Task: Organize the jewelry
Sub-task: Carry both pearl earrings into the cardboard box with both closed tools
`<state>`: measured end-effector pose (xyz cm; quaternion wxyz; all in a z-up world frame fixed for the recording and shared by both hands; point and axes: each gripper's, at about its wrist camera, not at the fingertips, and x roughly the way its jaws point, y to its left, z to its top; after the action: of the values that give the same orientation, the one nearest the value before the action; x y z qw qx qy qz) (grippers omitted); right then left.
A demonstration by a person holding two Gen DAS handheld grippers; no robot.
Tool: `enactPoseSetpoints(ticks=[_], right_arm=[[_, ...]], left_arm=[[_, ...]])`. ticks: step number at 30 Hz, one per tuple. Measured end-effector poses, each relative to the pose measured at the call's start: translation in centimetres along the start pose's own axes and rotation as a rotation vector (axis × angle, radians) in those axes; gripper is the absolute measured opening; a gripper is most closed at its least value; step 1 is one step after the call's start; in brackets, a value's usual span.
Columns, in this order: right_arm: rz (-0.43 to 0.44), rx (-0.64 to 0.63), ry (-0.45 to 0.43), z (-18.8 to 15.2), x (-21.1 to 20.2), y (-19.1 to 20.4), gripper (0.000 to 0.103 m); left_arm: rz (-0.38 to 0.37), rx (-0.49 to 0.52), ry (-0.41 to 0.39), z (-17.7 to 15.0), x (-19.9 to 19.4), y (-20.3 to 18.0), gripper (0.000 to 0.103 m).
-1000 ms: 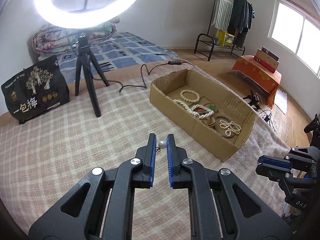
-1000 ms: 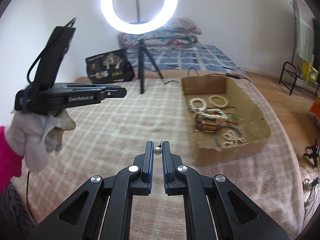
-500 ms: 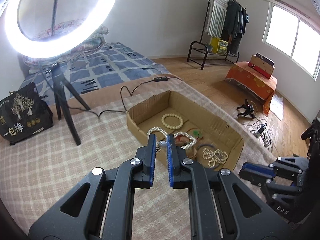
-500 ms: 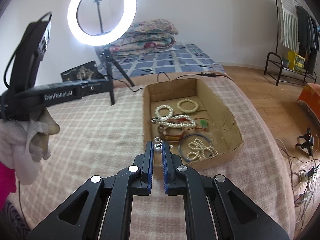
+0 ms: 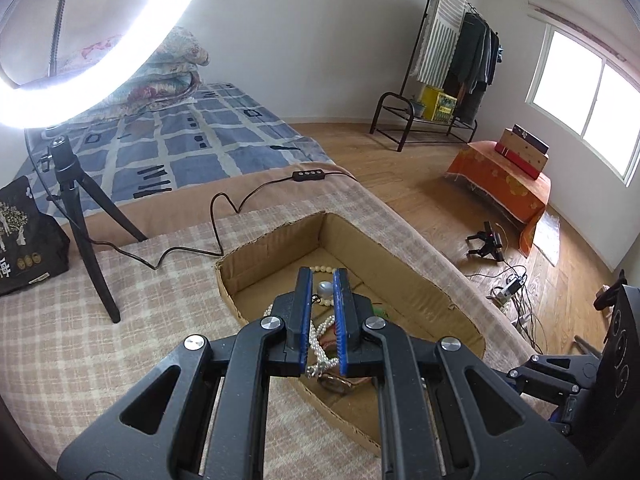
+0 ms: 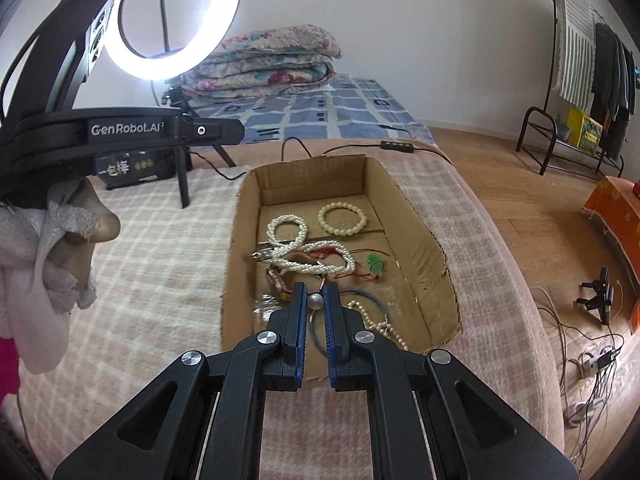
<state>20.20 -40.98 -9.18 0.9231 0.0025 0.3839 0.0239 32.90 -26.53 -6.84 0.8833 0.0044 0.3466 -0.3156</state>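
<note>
Left gripper (image 5: 323,280): its fingers are pinching a small pearl earring (image 5: 325,289) near the tips, held above the far half of the cardboard box (image 5: 280,248). Right gripper (image 6: 316,293): its fingers are pinching a second pearl earring (image 6: 315,302), held above the near half of the box. Judgement: the step in hand is placing both earrings in the box.

To do it well, each gripper should lower until its pearl sits close to the box floor before the fingers part; a round bead dropped from height would likely roll or bounce under the other pieces. A bare patch of cardboard is preferable, and the pair should land together.

Contents of the box, left to right in the right wrist view: a doubled pearl strand (image 6: 287,229), a long pearl necklace (image 6: 316,258) across the middle, a bead bracelet (image 6: 342,219) at the far end, a green pendant (image 6: 376,263) on red cord toward the right wall. A brown piece beside the necklace may be a watch; the view is too poor to confirm.

Obstructions: the necklace lies under both grippers and could snag an earring hook. The box's near wall stands just below the right gripper. Outside the box, left of it on the checked blanket (image 6: 160,264), stand a ring light (image 6: 176,20) on a tripod and a black bag (image 5: 28,240), well clear of the work
</note>
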Motion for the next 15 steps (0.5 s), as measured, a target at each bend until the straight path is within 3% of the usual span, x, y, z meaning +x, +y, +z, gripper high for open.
enactPoseSetpoints(ticks=[15], right_arm=[[0.002,0.012,0.032,0.4,2.3,-0.4,0.007]], left_arm=[[0.007,-0.018,0.009,1.0,2.6,-0.5,0.009]])
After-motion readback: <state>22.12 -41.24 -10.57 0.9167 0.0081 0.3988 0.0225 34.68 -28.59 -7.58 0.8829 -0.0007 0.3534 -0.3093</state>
